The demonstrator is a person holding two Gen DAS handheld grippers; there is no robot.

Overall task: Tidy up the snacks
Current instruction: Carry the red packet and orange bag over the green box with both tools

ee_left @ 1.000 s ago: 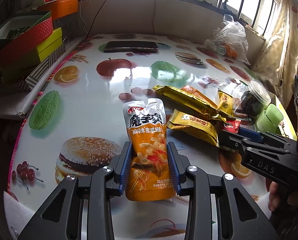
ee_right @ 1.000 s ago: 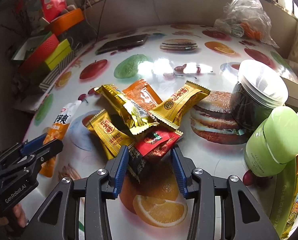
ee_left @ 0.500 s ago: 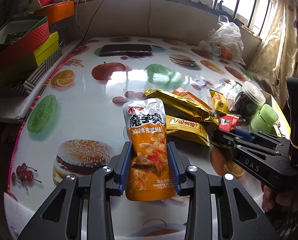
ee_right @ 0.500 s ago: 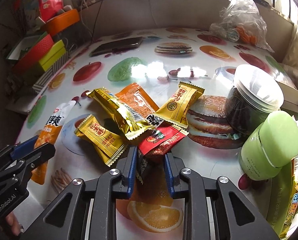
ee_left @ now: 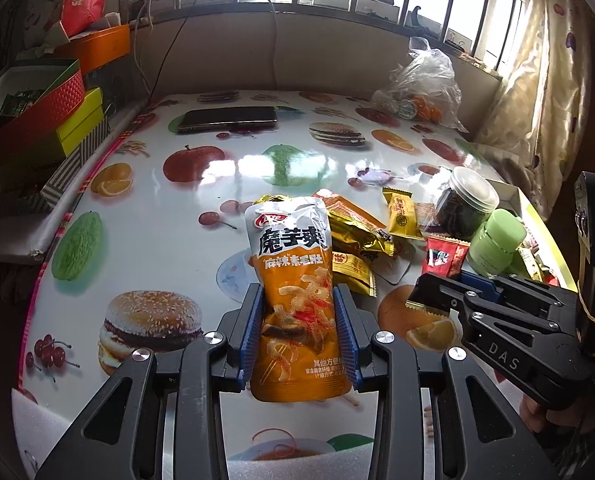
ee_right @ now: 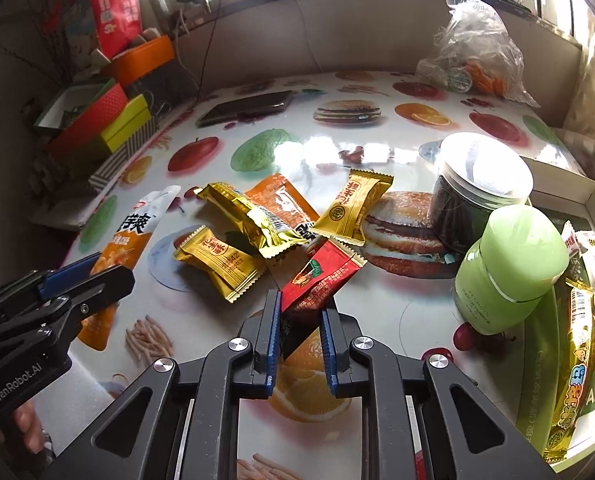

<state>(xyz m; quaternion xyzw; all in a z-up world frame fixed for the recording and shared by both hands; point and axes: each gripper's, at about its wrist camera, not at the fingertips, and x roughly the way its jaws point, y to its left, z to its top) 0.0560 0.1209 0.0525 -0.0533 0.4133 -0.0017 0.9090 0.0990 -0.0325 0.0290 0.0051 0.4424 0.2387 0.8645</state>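
Up close, our left gripper had its ribbed blue pads clamped on a glossy orange-and-silver pouch printed "魔芋爽", held above the slick fruit-and-burger tablecloth. Our right gripper, its side marked "DAS", had its jaws pinched together on a crinkly red foil sachet with zigzag edges, beside gold candy wrappers, a clear round jar and a pale green bottle.

Orange pouch, red packet, both lifted
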